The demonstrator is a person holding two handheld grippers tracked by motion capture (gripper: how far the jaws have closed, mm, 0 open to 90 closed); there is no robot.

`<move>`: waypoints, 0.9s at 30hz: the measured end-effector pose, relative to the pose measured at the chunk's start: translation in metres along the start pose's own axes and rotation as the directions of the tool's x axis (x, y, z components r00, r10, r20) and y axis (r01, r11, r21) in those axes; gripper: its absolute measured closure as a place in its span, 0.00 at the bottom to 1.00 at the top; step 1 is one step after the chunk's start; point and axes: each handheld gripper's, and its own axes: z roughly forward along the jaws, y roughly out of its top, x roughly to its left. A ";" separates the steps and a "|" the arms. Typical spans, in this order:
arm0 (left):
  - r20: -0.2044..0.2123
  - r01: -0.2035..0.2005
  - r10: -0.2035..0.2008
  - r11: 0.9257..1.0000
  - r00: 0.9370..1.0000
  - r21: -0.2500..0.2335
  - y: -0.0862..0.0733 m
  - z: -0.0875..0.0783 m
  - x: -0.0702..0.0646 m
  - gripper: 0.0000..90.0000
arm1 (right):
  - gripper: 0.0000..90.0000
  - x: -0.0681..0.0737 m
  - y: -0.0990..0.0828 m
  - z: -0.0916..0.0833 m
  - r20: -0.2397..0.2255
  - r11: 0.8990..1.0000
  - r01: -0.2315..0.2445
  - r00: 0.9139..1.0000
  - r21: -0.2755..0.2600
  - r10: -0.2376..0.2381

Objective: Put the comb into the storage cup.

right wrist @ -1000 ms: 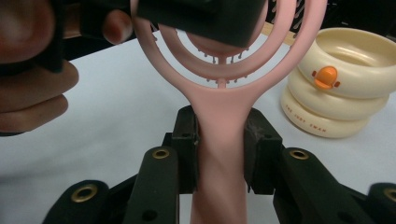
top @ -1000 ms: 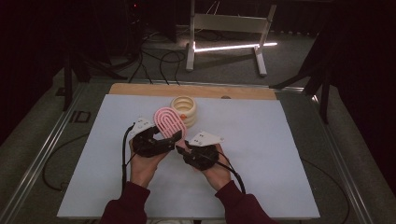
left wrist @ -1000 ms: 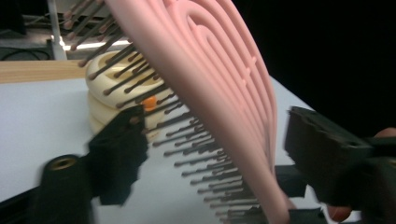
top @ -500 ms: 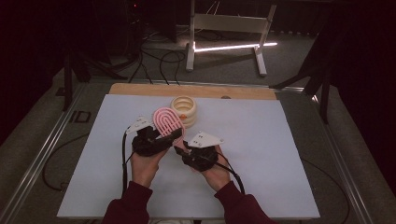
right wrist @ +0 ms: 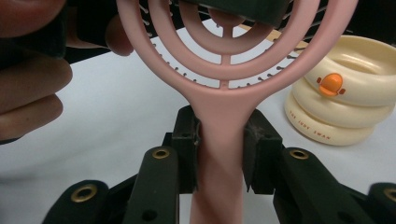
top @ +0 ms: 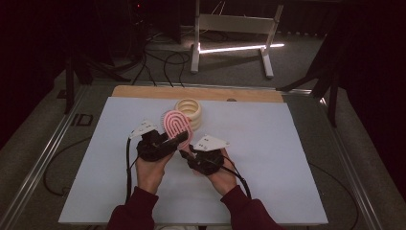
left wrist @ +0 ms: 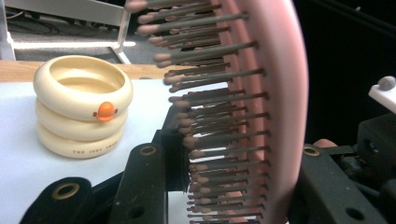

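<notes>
pink hairbrush (top: 175,125), frame centre: head clamped by left hand-held gripper (top: 178,139), jaws just closed; handle clamped by right hand-held gripper (right wrist: 222,154). cream ringed container (top: 188,113) behind, interior unseen.

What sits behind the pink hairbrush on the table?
A cream stack of rings with an orange duck mark stands behind the hairbrush. The brush head covers its near side in the high view.

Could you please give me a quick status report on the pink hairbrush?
Right gripper clamps handle. Left gripper, jaws just closed, grips pink hairbrush head. Cream container just behind.
</notes>
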 end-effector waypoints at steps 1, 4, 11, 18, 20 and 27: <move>0.003 0.001 -0.001 1.000 1.000 -0.003 0.000 0.000 0.000 0.71 | 0.78 0.000 0.000 0.000 0.000 1.000 0.002 1.000 -0.001 -0.002; 0.004 0.003 -0.003 1.000 1.000 -0.011 0.000 0.000 -0.002 0.72 | 0.77 -0.001 0.001 0.000 0.002 1.000 0.001 1.000 -0.008 -0.001; -0.002 -0.004 0.004 1.000 1.000 -0.027 0.002 -0.002 -0.002 0.72 | 0.69 -0.001 0.000 0.000 0.009 1.000 0.012 1.000 0.000 -0.012; -0.032 0.000 -0.002 0.999 0.999 -0.040 0.006 -0.007 0.003 0.72 | 0.40 -0.008 -0.004 -0.001 -0.019 1.000 -0.001 1.000 0.027 0.002; -0.035 0.001 -0.002 0.999 0.999 -0.043 0.007 -0.008 0.003 0.72 | 0.36 -0.008 -0.004 -0.002 -0.018 1.000 -0.005 1.000 0.024 0.006; -0.043 -0.007 0.004 0.999 0.999 -0.052 0.012 -0.011 0.004 0.72 | 0.17 -0.013 -0.007 -0.010 -0.023 0.999 -0.014 1.000 0.034 0.015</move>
